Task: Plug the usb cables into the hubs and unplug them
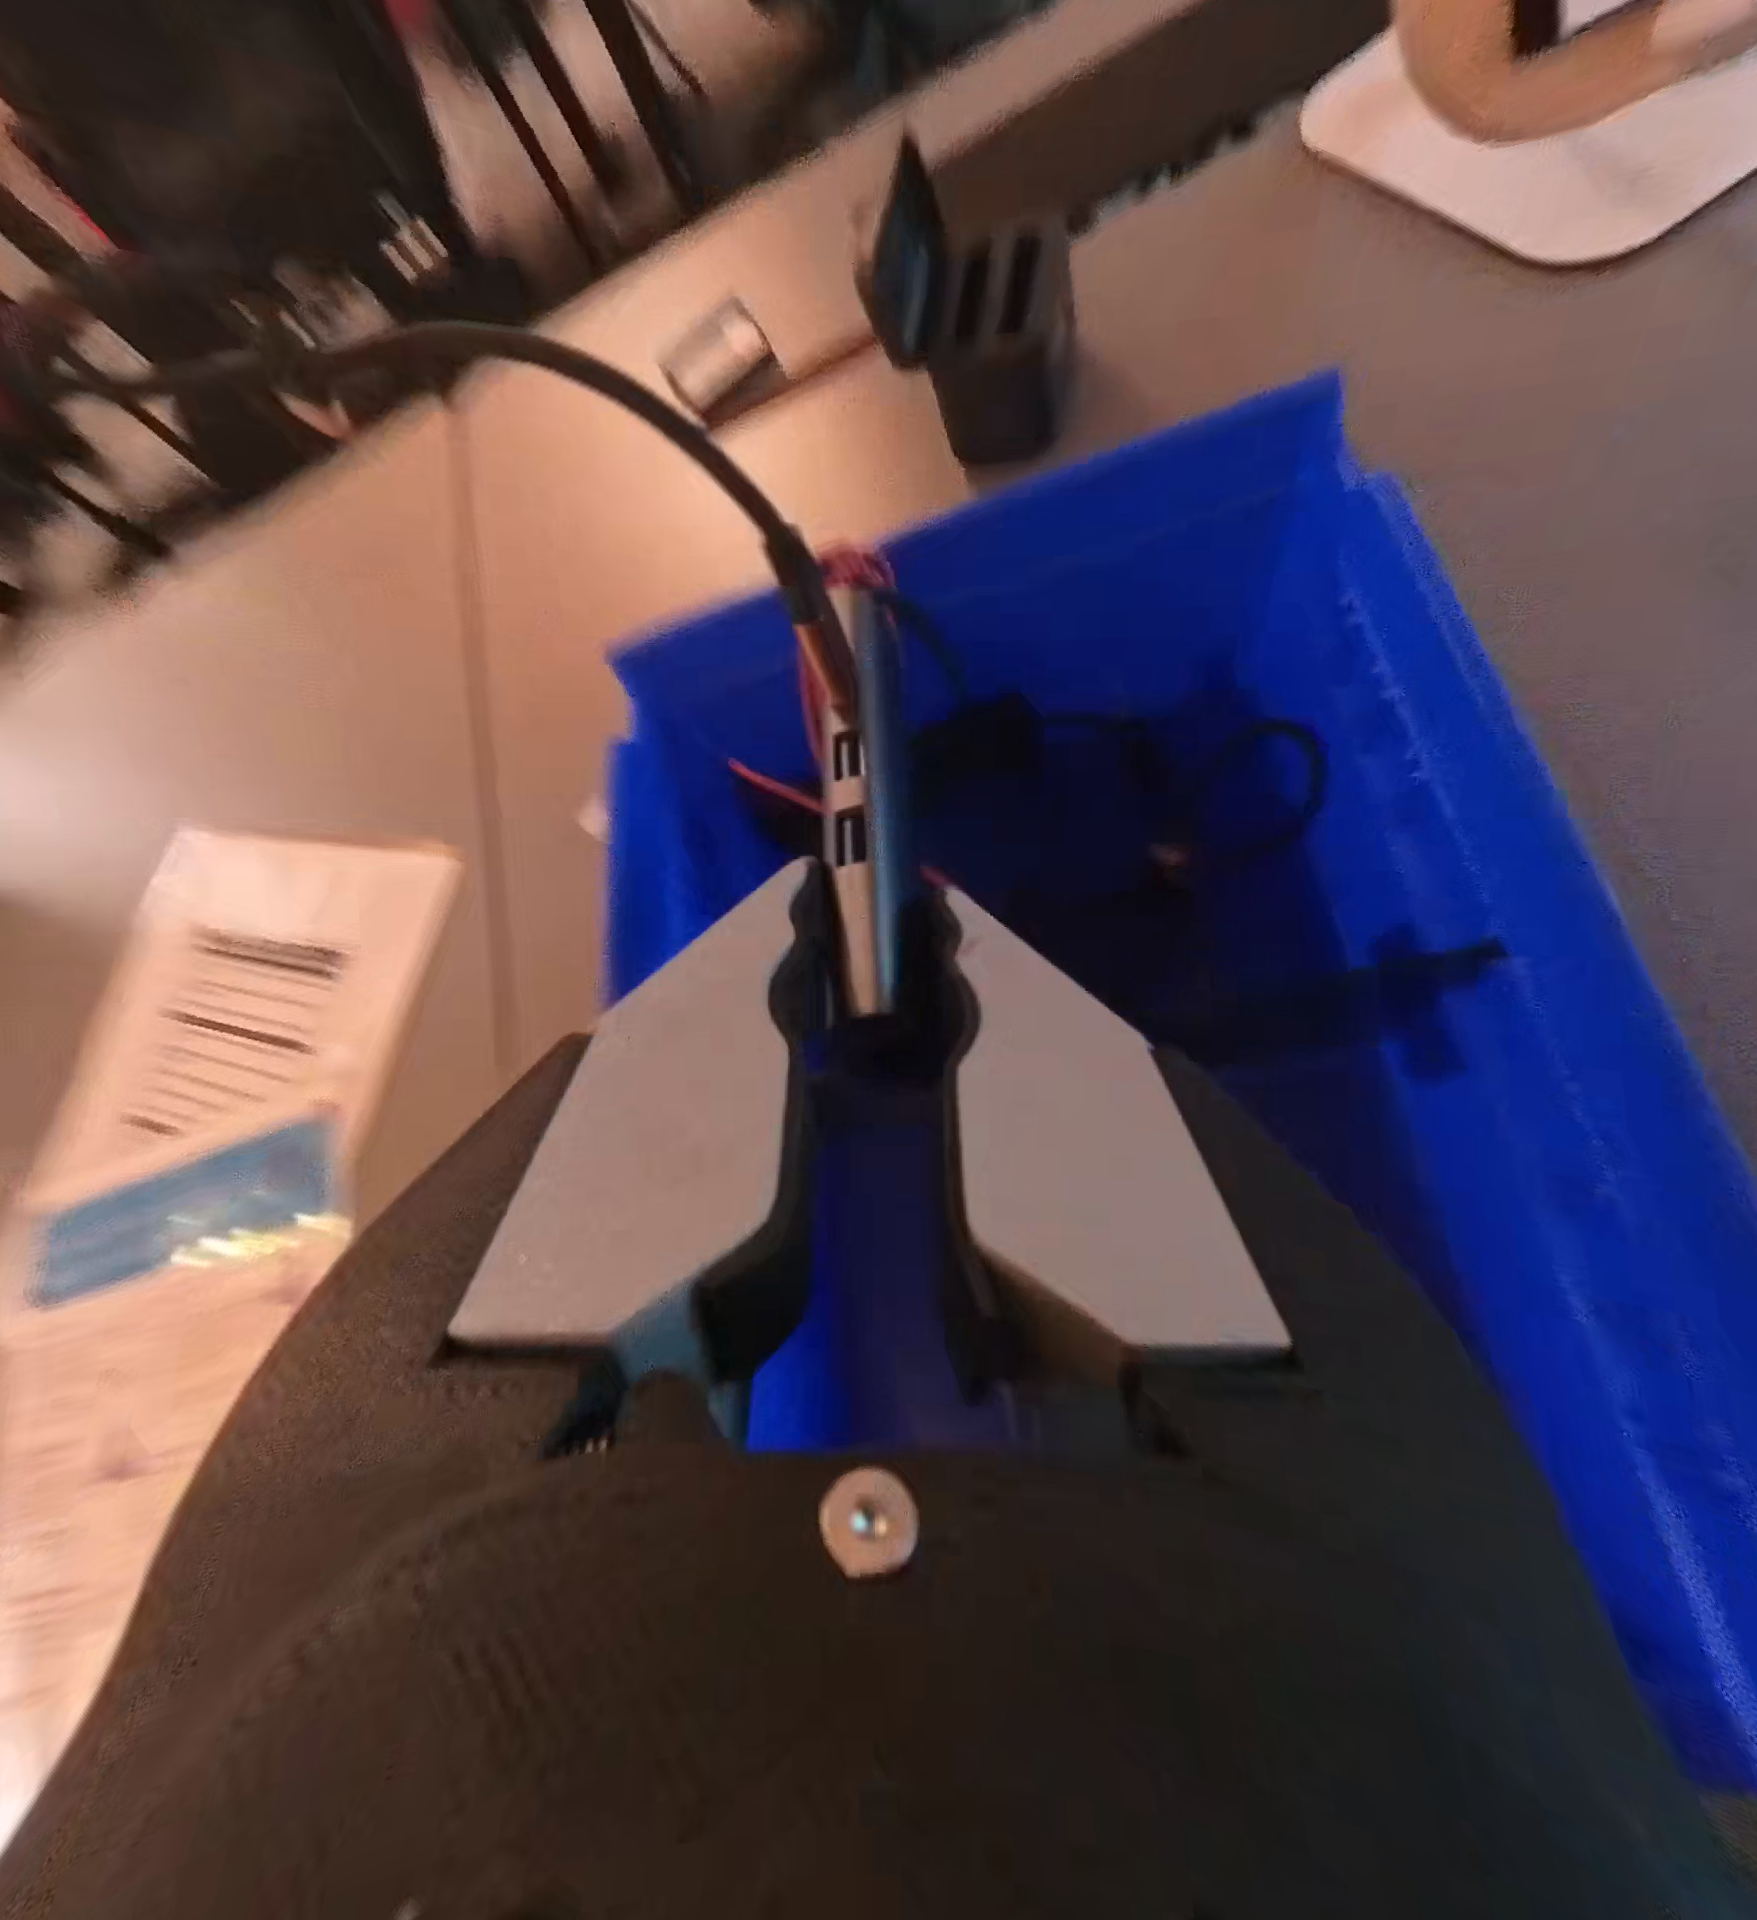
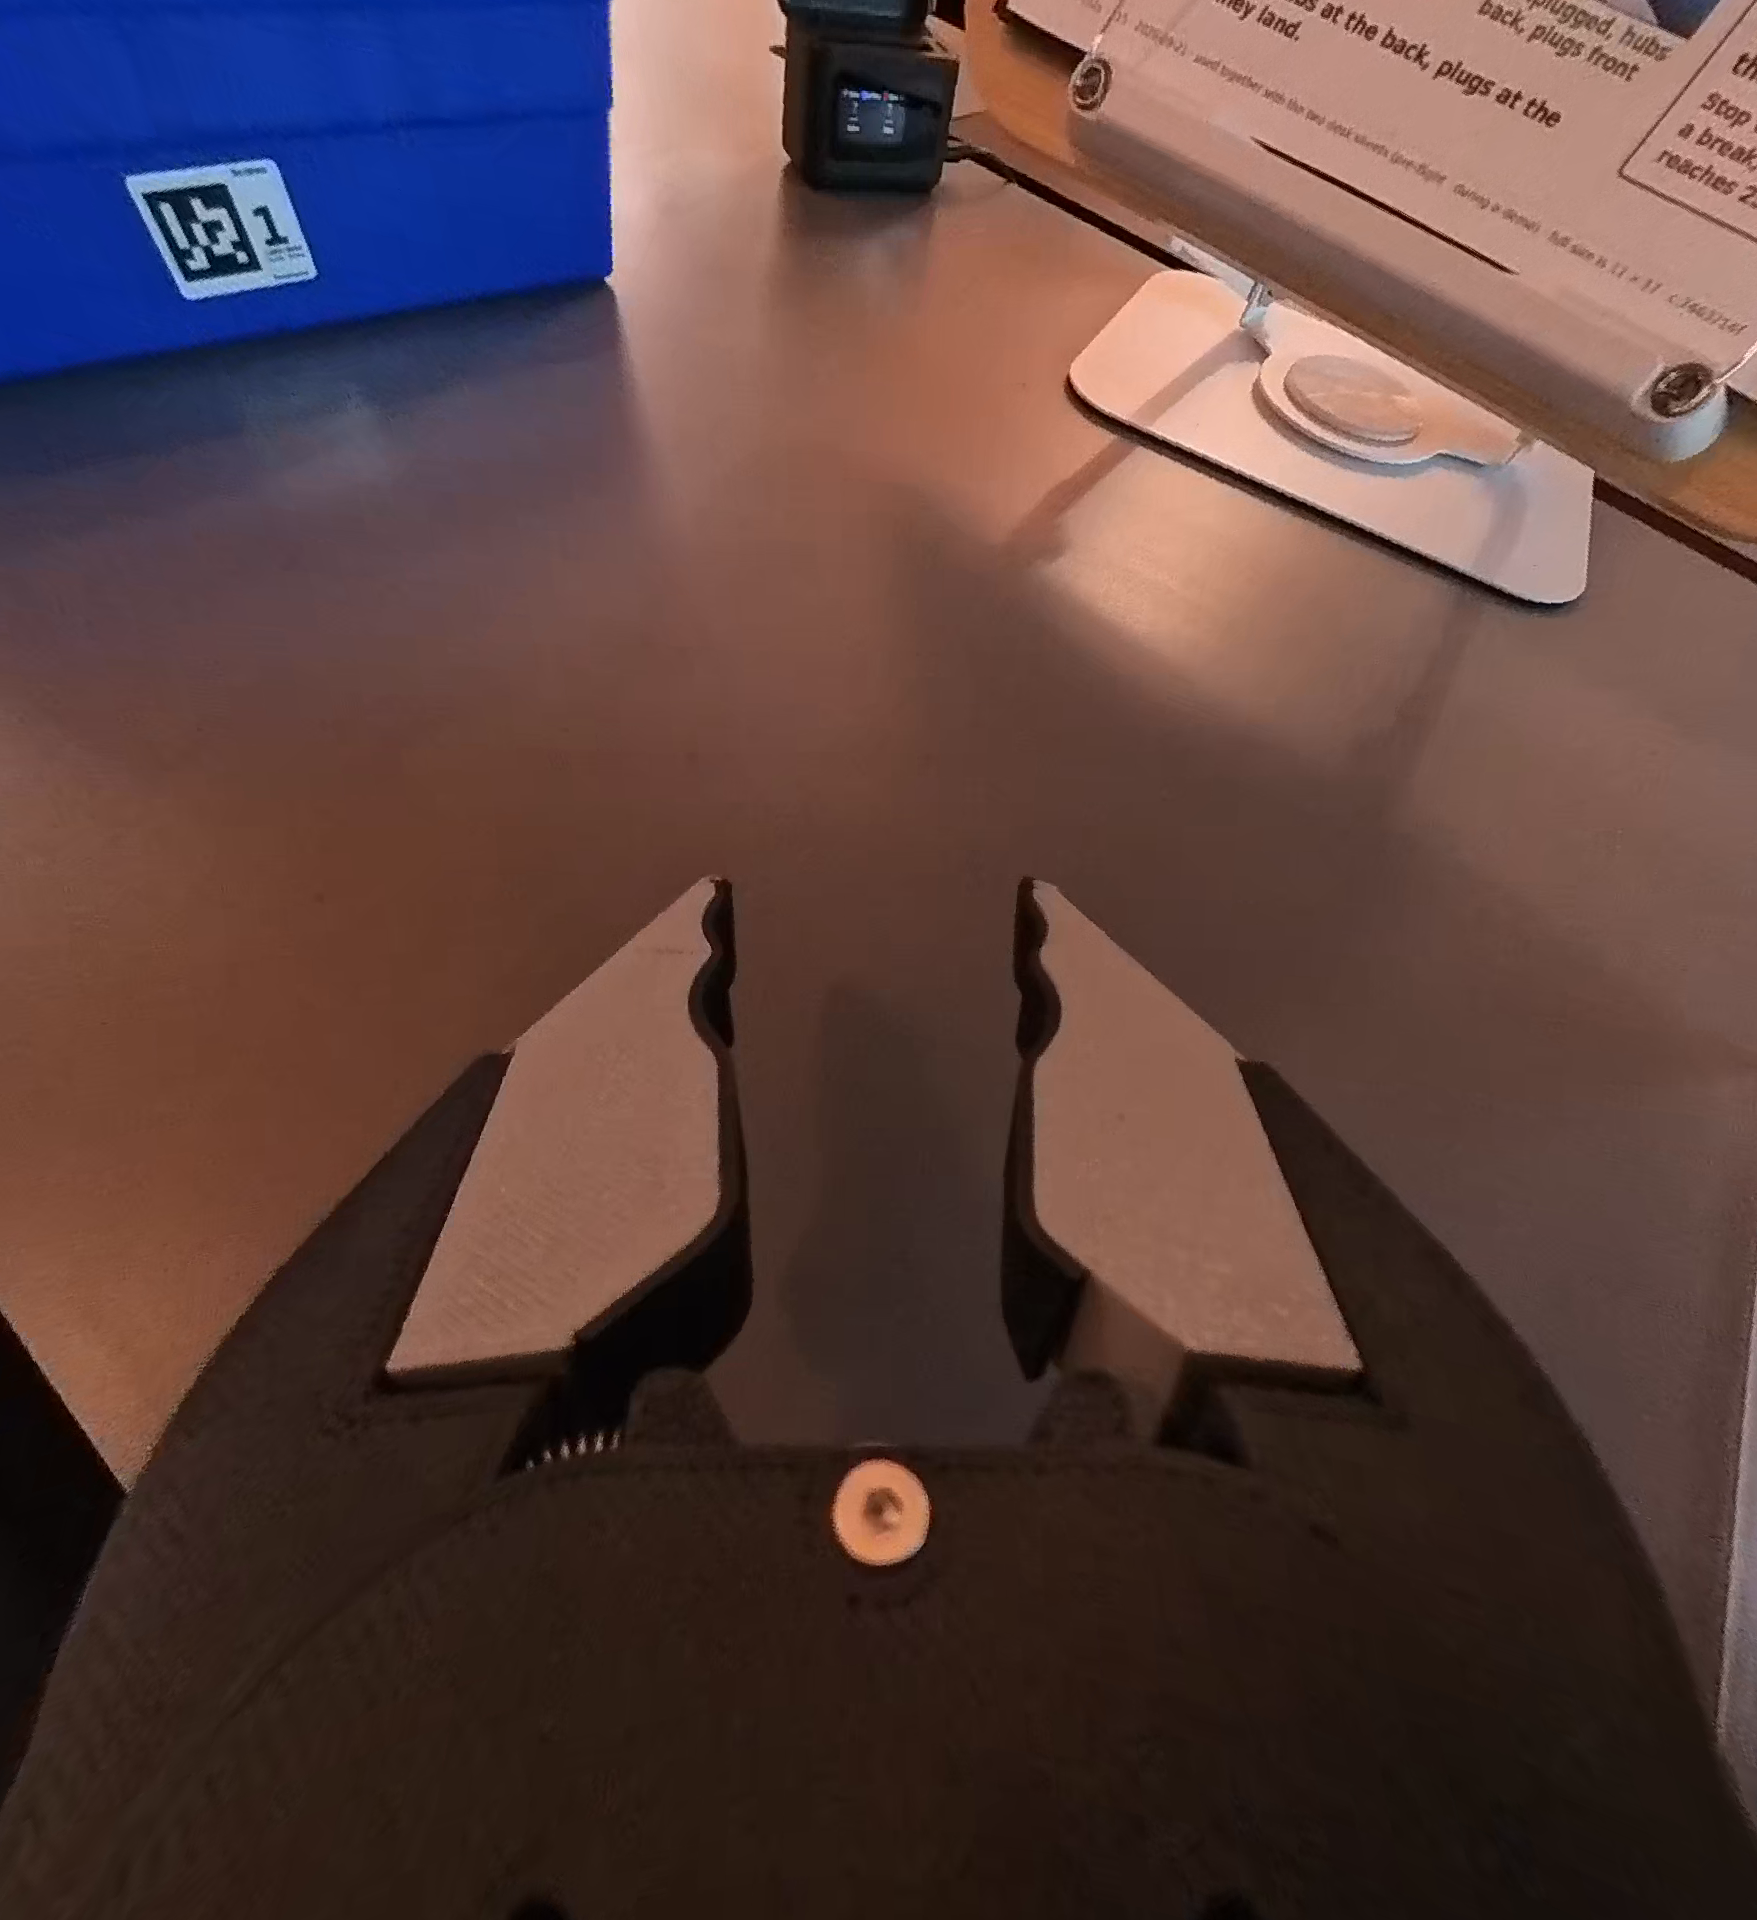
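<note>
A: Left gripper (image 1: 869,935) is pinched on a slim silver USB hub (image 1: 858,821), held edge-up over the blue bin (image 1: 1476,1039). Ports face left. Black cable (image 1: 593,379) leaves the hub's far end and arcs off to the upper left.

B: Anything plugged in?

A: The ports I can see look empty. Red wire (image 1: 858,569) is looped near the far end; can't tell what it's tied to. More dark cables (image 1: 1113,748) are lying in the bin below.

B: Right side?

A: Right gripper (image 2: 874,914) is spread apart, holding nothing, low over bare grey table (image 2: 645,644). Bin's side wall with a marker sticker (image 2: 219,229) sits to its upper left, white stand (image 2: 1373,457) to the right, small black camera (image 2: 869,114) farther back.

B: So the step is getting the hub out and set down.

A: That's my read. The left view is smeared, so slow down. Grip is on the hub's near end only, so most of the body sticks out and could pivot. I'd keep the hub level, watch that the cable doesn't snag the bin rim, and land it flat with ports toward the right gripper. Then the right can fetch a plug.
</note>
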The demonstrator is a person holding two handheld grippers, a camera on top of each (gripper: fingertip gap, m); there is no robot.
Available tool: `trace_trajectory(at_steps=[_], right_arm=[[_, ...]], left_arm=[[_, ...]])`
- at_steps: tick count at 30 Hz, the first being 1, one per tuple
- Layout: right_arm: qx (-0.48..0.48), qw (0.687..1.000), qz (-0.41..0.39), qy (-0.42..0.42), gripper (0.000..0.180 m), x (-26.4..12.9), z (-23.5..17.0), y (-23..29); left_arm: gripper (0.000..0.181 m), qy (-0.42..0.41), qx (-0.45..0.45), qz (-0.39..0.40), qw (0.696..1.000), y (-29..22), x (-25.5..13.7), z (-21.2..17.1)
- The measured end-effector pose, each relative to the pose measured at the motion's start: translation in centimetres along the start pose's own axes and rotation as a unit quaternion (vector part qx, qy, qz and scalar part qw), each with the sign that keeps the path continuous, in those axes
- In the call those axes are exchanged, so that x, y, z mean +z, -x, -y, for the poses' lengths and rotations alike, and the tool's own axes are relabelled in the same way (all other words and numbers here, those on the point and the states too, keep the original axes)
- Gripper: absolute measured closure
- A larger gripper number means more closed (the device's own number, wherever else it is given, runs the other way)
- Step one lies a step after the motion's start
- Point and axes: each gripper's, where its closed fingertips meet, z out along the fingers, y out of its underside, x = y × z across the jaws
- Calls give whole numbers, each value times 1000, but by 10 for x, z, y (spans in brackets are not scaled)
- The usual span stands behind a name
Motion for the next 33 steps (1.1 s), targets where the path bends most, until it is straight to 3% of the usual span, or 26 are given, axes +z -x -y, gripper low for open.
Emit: trace_trajectory(at_steps=[3,5,12,19,22,27,31,33], right_arm=[[6,1000,9,-8,129,-2,2,1],[11,999,24,-24,132,-5,6,3],[8,984,152,-92,141,-42,36,41],[-60,966,184,-174,140,-122,98,72],[-58,958,197,-200,140,-145,113,82],[-79,964,173,-187,141,-152,111,77],[-81,968,155,-180,141,-152,107,63],[-74,967,161,-185,140,-153,108,59]], left_arm=[[166,-70,103,72,990,-6,-44,36],[166,-122,138,68,981,-31,-74,59],[165,-281,168,-62,943,-149,-177,111],[166,-411,148,-121,892,-220,-253,130],[166,-429,111,-166,881,-248,-253,122],[166,-414,83,-212,882,-280,-218,100],[166,-386,114,-273,873,-315,-203,83],[167,-373,119,-339,856,-335,-207,73]])
